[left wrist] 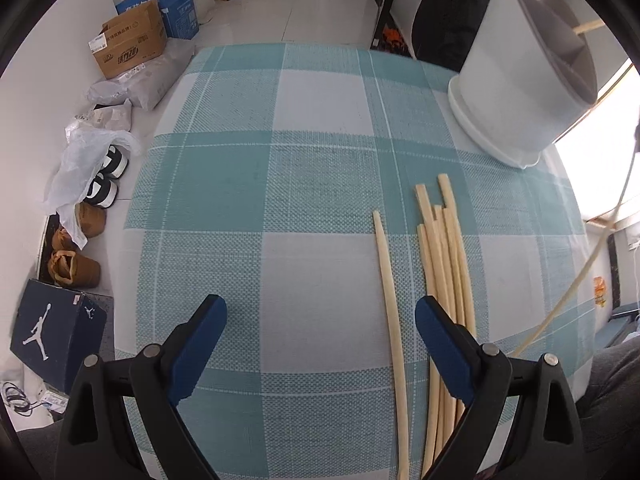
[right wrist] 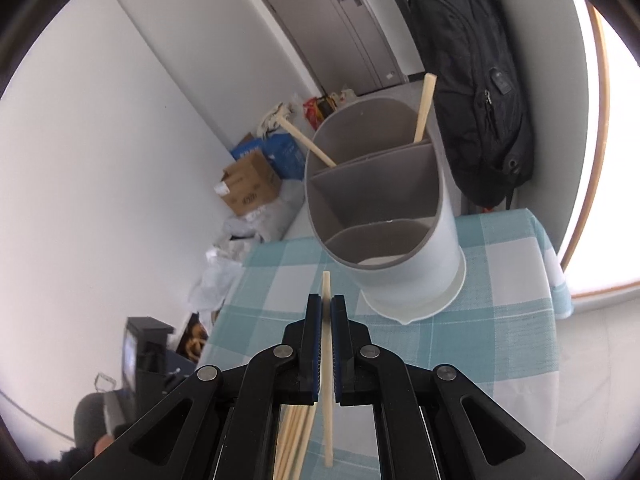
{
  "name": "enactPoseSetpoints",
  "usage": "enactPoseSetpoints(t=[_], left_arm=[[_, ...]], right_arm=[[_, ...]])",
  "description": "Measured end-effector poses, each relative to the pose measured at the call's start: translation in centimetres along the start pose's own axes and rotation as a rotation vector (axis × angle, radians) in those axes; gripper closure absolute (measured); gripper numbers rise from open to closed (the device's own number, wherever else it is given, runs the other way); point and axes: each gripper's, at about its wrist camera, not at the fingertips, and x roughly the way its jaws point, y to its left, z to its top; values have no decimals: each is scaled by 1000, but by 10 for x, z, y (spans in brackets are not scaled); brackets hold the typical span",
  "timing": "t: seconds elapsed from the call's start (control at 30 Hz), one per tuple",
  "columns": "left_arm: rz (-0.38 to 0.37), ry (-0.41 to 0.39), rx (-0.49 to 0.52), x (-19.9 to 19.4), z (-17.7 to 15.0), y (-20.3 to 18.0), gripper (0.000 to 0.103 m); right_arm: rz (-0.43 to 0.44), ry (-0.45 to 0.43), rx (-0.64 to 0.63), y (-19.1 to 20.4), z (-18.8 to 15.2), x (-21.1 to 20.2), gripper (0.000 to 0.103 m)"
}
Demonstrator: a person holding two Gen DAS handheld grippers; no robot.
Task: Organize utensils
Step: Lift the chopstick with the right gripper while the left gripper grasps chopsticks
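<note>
While left claw [left wrist: 320,320] hangs spread w/ nothing between, right claw [right wrist: 326,300] pinches one chopstick [right wrist: 327,360] near holder [right wrist: 400,256].

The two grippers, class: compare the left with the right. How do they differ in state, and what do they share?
The left gripper is open and empty, while the right gripper is shut on one chopstick. The left points down at the loose chopsticks on the checked cloth; the right faces the grey divided holder. Both have black arms and blue pads.
</note>
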Motion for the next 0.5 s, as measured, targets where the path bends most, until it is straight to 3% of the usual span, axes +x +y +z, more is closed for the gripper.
enactPoseSetpoints(t=[0.17, 0.27, 0.37, 0.43, 0.5], left_arm=[[77, 8, 51, 5, 3, -10, 10], [72, 9, 53, 4, 6, -11, 17], [64, 5, 68, 1, 10, -16, 37], [51, -11, 88, -1, 11, -21, 65], [38, -15, 104, -1, 12, -26, 82]], right_arm=[[13, -13, -5, -5, -6, -18, 100], [7, -25, -10, -7, -6, -23, 100], [9, -34, 4, -14, -7, -27, 100], [13, -40, 17, -18, -6, -30, 100], [15, -42, 30, -21, -5, -31, 100]])
